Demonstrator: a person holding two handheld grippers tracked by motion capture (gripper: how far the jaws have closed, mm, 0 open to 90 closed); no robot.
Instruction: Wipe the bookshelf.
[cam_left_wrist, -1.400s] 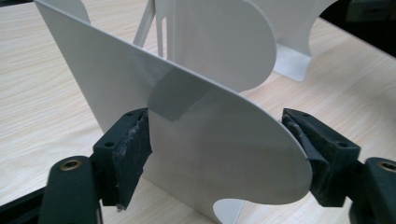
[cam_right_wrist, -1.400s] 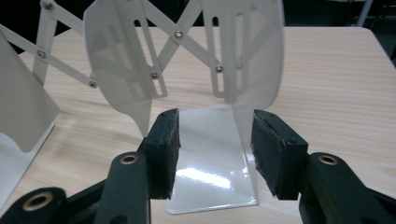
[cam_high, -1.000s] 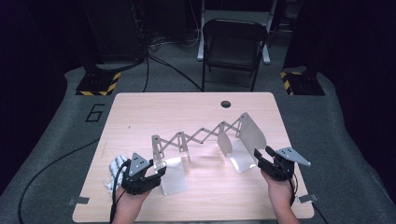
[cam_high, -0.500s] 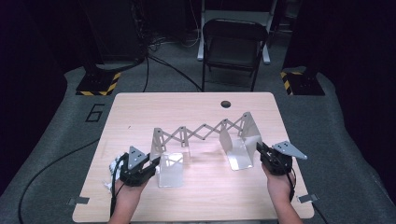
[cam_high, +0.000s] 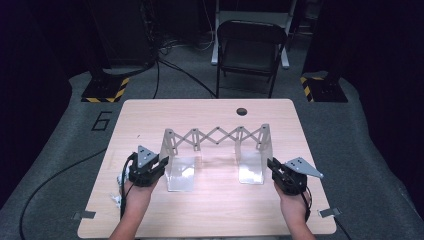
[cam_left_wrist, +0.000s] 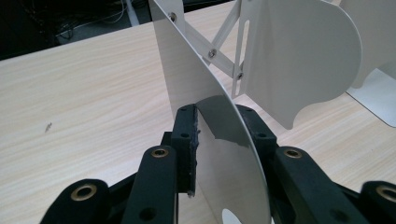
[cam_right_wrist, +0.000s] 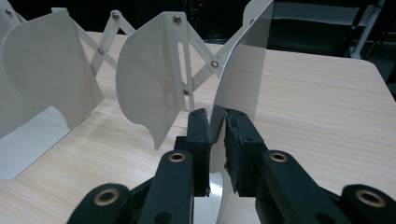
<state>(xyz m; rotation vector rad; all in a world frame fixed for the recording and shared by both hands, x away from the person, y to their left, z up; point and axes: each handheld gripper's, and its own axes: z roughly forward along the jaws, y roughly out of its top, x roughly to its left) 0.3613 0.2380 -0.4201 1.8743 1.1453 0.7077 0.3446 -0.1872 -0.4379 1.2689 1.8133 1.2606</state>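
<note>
Grippers sit at either end of the folding book rack (cam_high: 216, 141), which stands in the middle of the table (cam_high: 150, 112), stretched out below the round hole (cam_high: 242, 111). My left gripper (cam_left_wrist: 219, 135) has just been closing around the rack's left end plate (cam_left_wrist: 205, 107), the plate between its jaws, though I cannot tell if both pads press. My right gripper (cam_right_wrist: 217, 128) is clamped on the right end plate (cam_right_wrist: 243, 70).
</note>
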